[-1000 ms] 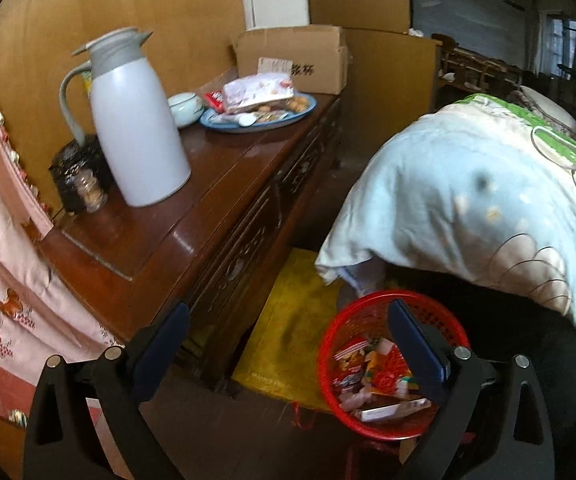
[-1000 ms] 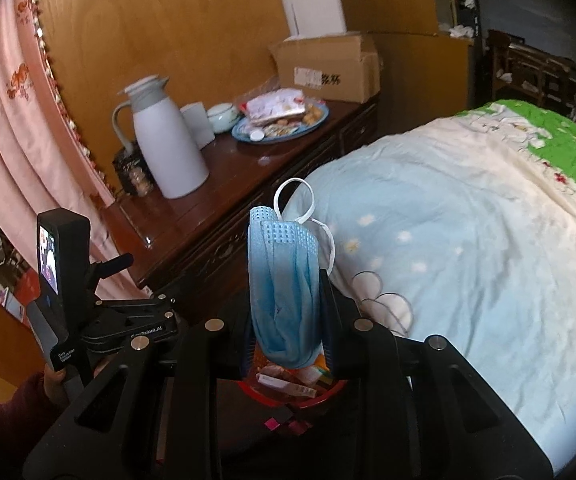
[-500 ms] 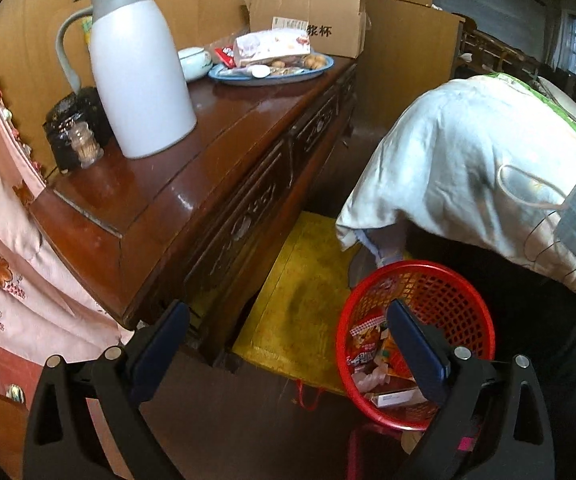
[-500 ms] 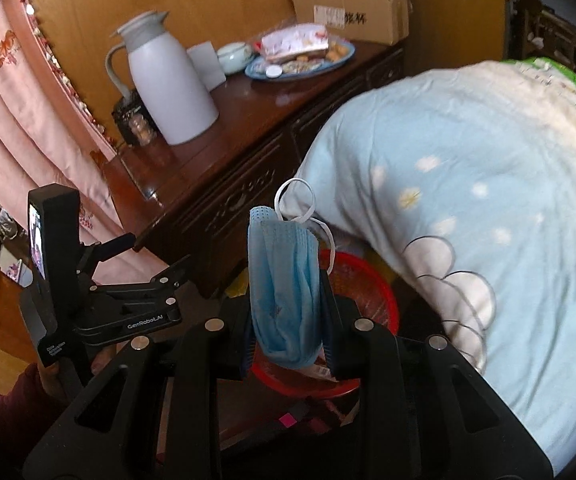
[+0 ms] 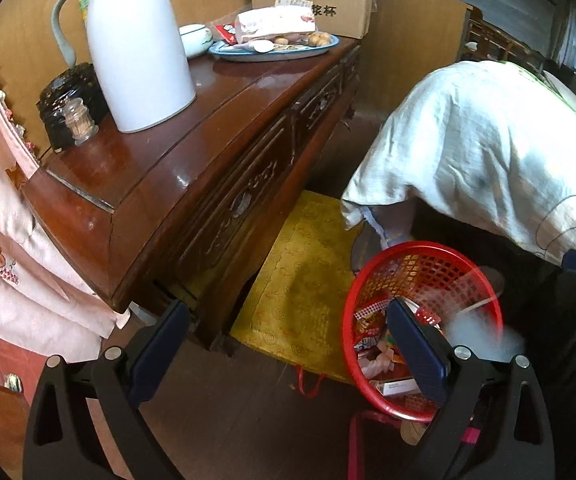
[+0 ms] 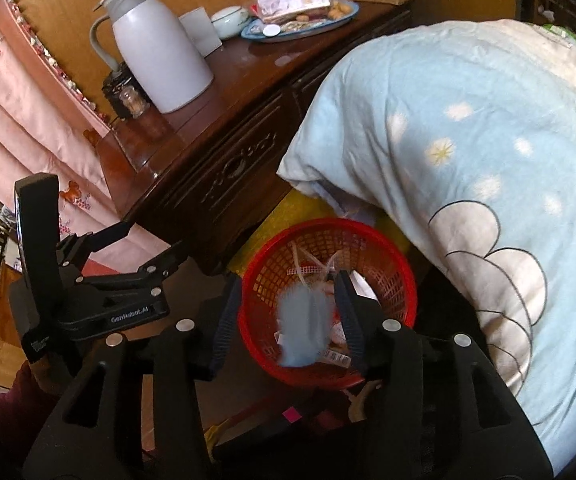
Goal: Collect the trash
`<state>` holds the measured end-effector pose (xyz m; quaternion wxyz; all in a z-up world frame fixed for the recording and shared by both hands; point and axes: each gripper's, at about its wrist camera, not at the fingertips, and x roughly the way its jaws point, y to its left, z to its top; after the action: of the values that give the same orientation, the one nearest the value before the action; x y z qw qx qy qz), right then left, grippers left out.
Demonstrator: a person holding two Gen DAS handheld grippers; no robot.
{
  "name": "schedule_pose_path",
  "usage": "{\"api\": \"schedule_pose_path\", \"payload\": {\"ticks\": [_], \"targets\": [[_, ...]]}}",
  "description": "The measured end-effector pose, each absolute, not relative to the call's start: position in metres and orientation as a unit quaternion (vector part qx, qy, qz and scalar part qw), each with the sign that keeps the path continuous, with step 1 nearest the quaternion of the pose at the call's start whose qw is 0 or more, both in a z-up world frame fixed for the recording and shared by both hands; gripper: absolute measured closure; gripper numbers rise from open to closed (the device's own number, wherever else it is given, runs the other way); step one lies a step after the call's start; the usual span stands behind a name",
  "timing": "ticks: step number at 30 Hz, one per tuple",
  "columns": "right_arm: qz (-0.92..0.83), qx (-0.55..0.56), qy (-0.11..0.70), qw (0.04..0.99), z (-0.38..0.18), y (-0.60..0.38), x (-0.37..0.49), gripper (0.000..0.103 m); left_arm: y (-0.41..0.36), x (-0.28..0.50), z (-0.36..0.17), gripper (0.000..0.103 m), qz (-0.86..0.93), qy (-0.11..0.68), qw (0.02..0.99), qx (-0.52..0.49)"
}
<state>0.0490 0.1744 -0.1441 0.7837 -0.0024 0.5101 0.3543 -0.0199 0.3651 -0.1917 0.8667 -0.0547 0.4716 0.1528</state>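
Observation:
A red mesh basket [image 6: 392, 264] holding wrappers sits on the floor between the wooden cabinet and the bed; it also shows in the left wrist view [image 5: 352, 304]. My right gripper [image 6: 288, 320] is open right above it. A blue face mask [image 6: 304, 328], blurred, is loose between the jaws, falling into the basket; it shows as a blue blur in the left wrist view [image 5: 476, 332]. My left gripper [image 5: 288, 344] is open and empty, low beside the basket, and shows in the right wrist view [image 6: 100, 300].
A dark wooden cabinet [image 5: 192, 184] carries a white thermos [image 5: 136, 44], a dark jar [image 5: 68, 100], a plate of snacks [image 5: 276, 44] and a cardboard box [image 5: 312, 0]. A yellow mat [image 5: 308, 280] lies on the floor. The bed's quilt [image 6: 468, 152] overhangs at right. Pink curtain [image 5: 4, 248] at left.
My right gripper has moved down over the basket and opened, letting the mask go; the mask is dropping. My left gripper has lowered and moved nearer the cabinet and basket.

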Motion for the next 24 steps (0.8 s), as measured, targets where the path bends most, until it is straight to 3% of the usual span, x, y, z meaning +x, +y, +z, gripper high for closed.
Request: {"api": "schedule_pose_path", "payload": {"ticks": [5,15,24], "targets": [[0.346,-0.007,0.519,0.782,-0.146,0.168,0.044,0.052,0.352,-0.023,-0.185,0.006,0.141,0.475,0.868,-0.036],[0.316,-0.018,0.544,0.777,-0.148,0.14,0.029,0.035,0.325,-0.025,-0.174,0.006,0.111,0.499,0.86,0.006],[0.3,-0.015,0.539,0.787,-0.14,0.121,0.015,0.03,0.302,-0.036,-0.159,0.006,0.111,0.477,0.869,0.064]]}}
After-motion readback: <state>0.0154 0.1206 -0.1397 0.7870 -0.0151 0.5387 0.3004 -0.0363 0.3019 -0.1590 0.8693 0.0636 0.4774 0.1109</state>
